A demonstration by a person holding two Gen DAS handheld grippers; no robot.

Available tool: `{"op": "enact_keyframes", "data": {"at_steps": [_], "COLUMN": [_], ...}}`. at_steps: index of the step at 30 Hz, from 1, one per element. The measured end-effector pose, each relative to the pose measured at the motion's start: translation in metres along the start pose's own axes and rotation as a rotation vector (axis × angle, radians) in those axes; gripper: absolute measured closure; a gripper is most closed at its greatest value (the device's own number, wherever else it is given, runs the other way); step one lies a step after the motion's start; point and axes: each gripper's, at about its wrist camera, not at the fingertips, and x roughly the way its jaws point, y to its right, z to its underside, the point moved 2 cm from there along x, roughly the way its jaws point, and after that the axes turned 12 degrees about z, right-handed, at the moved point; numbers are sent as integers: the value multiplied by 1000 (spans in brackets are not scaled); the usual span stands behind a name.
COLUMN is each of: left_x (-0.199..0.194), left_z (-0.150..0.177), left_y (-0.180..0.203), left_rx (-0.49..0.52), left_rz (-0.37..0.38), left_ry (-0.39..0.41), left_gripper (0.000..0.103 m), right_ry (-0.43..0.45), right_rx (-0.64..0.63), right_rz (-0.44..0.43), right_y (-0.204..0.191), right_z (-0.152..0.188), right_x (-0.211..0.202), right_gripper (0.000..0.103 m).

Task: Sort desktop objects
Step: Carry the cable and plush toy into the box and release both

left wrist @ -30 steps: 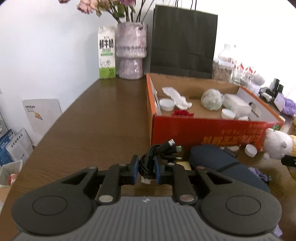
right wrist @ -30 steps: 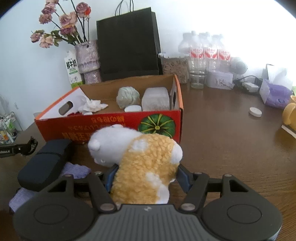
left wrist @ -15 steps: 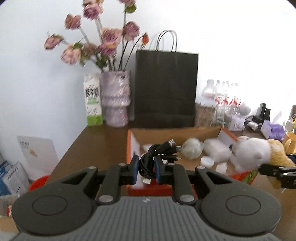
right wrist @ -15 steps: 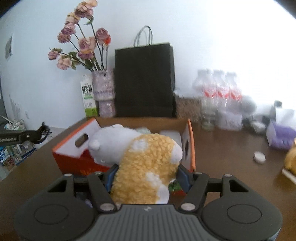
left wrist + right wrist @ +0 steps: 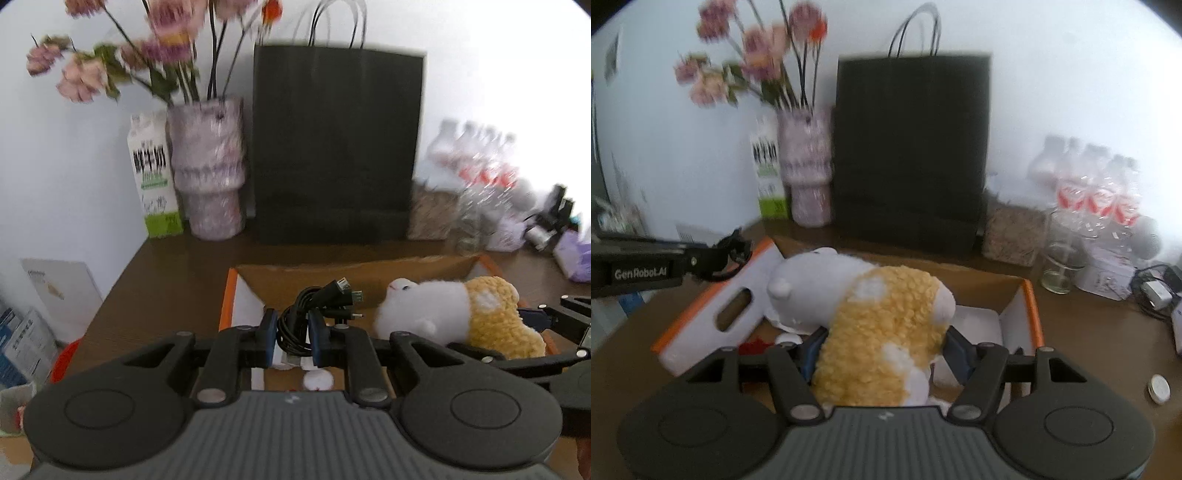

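Cables first: a black coiled cable bundle (image 5: 301, 317) is pinched tight between the blue pads of the left tool (image 5: 291, 334), plug ends fanning out beyond the grip, and it hangs over the open cardboard box (image 5: 236, 295), near the box's left wall. Over on the other side, the right tool (image 5: 882, 352) has its fingers spread around a plush toy (image 5: 871, 325) and pressed into it, white head forward, yellow woolly body squeezed in the grip, and that too is held above the box (image 5: 1030, 314). From the left wrist view the toy (image 5: 443, 314) sits just right of the cable bundle, both over the box's interior. Down inside the box, a small white round piece (image 5: 317, 380) shows below the left tool, and something red (image 5: 753, 347) lies near the box's left flap; what it is I cannot tell. Beyond the box on the brown counter (image 5: 166, 288) stands a black paper bag (image 5: 336, 147), with a purple vase (image 5: 208, 170) of pink flowers and a milk carton (image 5: 153, 177) left of the bag. Right of the bag, a cluster of water bottles (image 5: 1093, 184) and a glass (image 5: 1060, 258). A white disc (image 5: 1159, 387) lies on the counter right of the box.
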Motion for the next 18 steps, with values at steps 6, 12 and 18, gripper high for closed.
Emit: {"op": "enact_keyframes", "data": {"at_steps": [6, 12, 18], "left_x": [45, 64, 69], "left_z": [11, 25, 29], "left_y": [-14, -19, -16], "left_rx": [-19, -15, -2], "left_rz": [-26, -43, -40], "left_ry": [-123, -197, -217], "left_gripper": [85, 85, 84], "right_ry": [-107, -154, -181], "right_rx": [-41, -74, -77], "right_rz": [-19, -17, -28], "right_y": [-18, -24, -26], "right_z": [-1, 4, 8], "right_x": [45, 62, 68], "right_gripper": [39, 39, 35]}}
